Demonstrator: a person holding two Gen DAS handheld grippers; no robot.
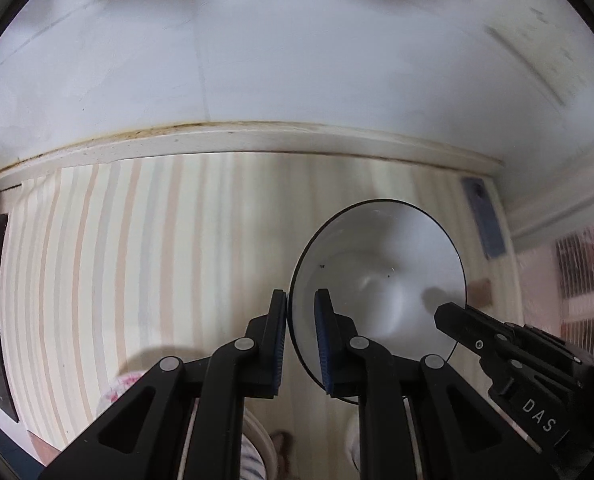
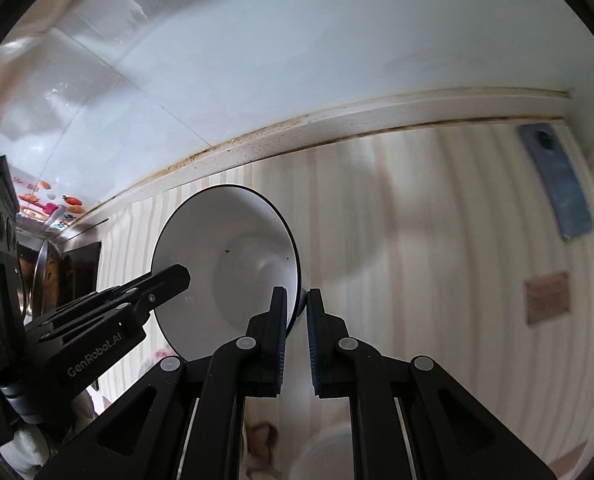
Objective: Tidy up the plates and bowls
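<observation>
A white bowl with a thin dark rim [image 1: 381, 276] is held tilted above a striped countertop, its inside facing both cameras. My left gripper [image 1: 301, 304] is shut on the bowl's left rim, one finger inside and one outside. My right gripper [image 2: 297, 300] is shut on the bowl's right rim; the bowl shows in the right wrist view [image 2: 225, 264]. Each gripper shows in the other's view, the right gripper [image 1: 449, 316] at the bowl's right rim and the left gripper [image 2: 177, 276] at its left.
The striped counter [image 1: 137, 260] runs to a white wall ledge [image 1: 257, 140]. A blue strip [image 2: 557, 184] and a brown patch [image 2: 547, 296] lie on the counter at the right. A dark stove area with a pan [image 2: 49, 272] sits at the left. A pale round dish [image 2: 321, 456] is blurred below.
</observation>
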